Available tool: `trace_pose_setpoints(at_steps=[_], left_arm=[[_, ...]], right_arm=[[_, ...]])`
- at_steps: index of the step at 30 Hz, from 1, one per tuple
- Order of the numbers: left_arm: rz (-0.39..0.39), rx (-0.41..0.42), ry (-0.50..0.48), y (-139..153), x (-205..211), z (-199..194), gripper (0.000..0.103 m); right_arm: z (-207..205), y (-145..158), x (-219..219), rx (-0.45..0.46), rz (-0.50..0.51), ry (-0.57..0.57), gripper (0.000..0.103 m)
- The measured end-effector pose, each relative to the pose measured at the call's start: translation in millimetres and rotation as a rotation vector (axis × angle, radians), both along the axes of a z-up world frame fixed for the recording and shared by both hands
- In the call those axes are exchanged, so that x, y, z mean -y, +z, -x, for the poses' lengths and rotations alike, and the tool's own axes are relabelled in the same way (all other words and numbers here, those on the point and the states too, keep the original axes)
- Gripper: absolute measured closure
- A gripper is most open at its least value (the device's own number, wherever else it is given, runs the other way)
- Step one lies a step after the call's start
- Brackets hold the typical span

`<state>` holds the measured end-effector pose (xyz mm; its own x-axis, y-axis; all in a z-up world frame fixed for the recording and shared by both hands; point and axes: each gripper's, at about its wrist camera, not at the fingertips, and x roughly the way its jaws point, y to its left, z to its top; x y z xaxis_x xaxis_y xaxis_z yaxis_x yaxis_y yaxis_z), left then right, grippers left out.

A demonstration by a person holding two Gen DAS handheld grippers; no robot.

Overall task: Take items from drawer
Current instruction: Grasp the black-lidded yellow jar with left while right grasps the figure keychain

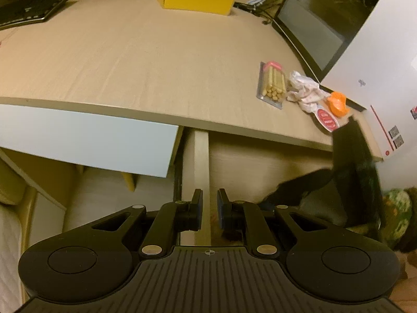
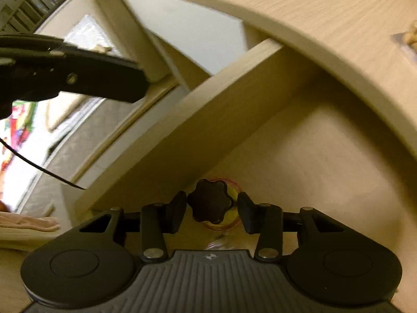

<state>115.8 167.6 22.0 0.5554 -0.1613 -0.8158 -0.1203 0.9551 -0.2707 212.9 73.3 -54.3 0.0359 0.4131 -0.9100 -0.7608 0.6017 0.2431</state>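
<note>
Beneath the wooden desk (image 2: 338, 26), the open drawer (image 2: 299, 161) holds a black-capped bottle (image 2: 210, 200) at six o'clock, bracketed by the right gripper (image 2: 210, 212) whose slightly parted jaws seem about to pinch it, while the left gripper (image 1: 209, 210), nearly pressed together, grips the drawer's edge.

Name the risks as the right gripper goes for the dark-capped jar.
The right gripper flanks only the jar's lobed cap, so it may slip or twist. The drawer's side wall lies close beside one finger and could snag it. The desk top overhangs; a straight lift may bump it.
</note>
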Motion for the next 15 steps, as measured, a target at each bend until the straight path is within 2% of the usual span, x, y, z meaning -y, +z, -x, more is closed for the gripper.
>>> trace_pose_setpoints(at_steps=[10,14,15], left_arm=[[-0.01,-0.026,-0.165,-16.3,34.8,-21.6,0.09],[-0.025,-0.03,-0.246,-23.3,54.6,-31.3,0.09],[-0.028,-0.032,-0.261,-25.7,59.3,-33.5,0.09]], right_arm=[[-26.9,10.8,65.5,0.149,0.071,-0.253,0.062],[-16.8,24.2,89.7,0.165,0.047,-0.352,0.047],[-10.7,28.7,97.5,0.18,0.042,-0.376,0.046]])
